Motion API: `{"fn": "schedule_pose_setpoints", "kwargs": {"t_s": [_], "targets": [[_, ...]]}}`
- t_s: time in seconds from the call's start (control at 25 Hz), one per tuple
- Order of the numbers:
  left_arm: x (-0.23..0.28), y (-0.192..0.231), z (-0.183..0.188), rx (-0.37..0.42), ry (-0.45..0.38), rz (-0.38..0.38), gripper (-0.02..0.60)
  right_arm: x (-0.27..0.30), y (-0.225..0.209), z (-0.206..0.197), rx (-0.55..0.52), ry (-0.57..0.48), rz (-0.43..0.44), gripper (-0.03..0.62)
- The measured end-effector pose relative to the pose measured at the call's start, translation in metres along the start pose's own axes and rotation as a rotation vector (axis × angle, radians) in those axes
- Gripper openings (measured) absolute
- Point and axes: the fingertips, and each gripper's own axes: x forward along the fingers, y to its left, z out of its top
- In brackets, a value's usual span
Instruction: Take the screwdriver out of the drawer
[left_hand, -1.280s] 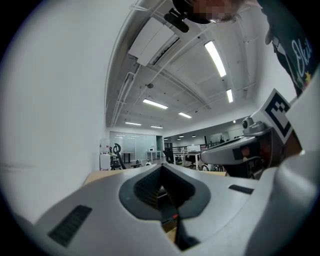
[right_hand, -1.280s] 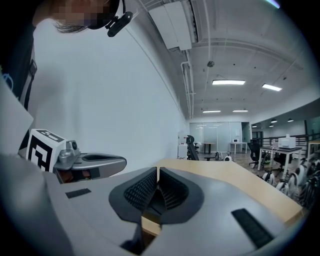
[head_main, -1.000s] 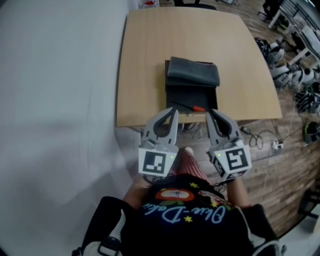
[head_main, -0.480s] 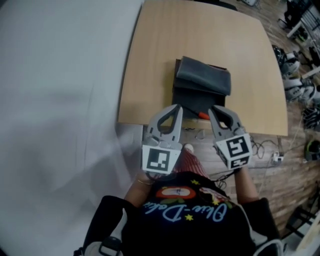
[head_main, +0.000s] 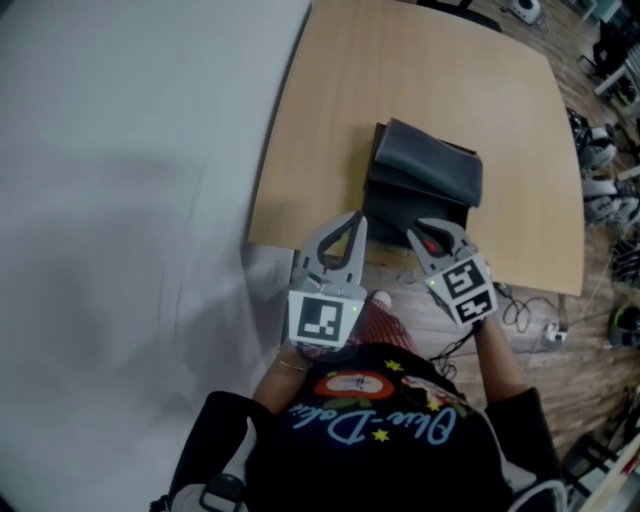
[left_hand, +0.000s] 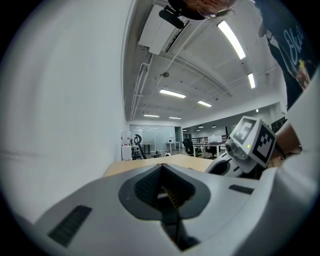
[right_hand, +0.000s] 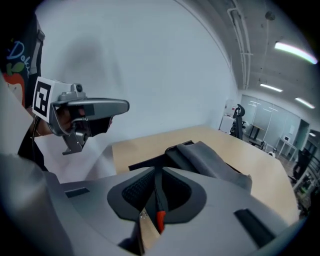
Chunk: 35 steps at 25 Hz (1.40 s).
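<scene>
In the drawer (head_main: 392, 214) the screwdriver (right_hand: 159, 214) points away under right tongs (right_hand: 156, 173), shut empty like left tongs (left_hand: 161, 168).

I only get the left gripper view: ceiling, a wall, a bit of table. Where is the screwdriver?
Observer: The head view shows the screwdriver lying in an open black drawer on the table.
Operator: Is anything holding it?
Observer: Seemingly not; the right hand-held gripper hangs over it, jaws together, orange handle showing below them.
Operator: What else is there?
Observer: A grey cloth-like cover lies over the drawer's far part.
</scene>
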Motion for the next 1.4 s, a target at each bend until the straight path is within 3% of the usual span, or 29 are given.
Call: {"fn": "schedule_pose_setpoints", "kwargs": {"t_s": [0.6,1.04,1.4], "targets": [[0.009,0.027,-0.002,-0.024,0.012,0.052,0.0,0.054,0.006,-0.054,-0.171,0.336,0.207,0.078],[0.009,0.045,-0.007,-0.039,0.016,0.104,0.0,0.075,0.018,-0.063,-0.107,0.478,0.404,0.091],[0.0,0.057,-0.007,-0.054,0.016,0.152,0.0,0.086,0.017,-0.084,-0.203,0.611,0.428,0.091]]}}
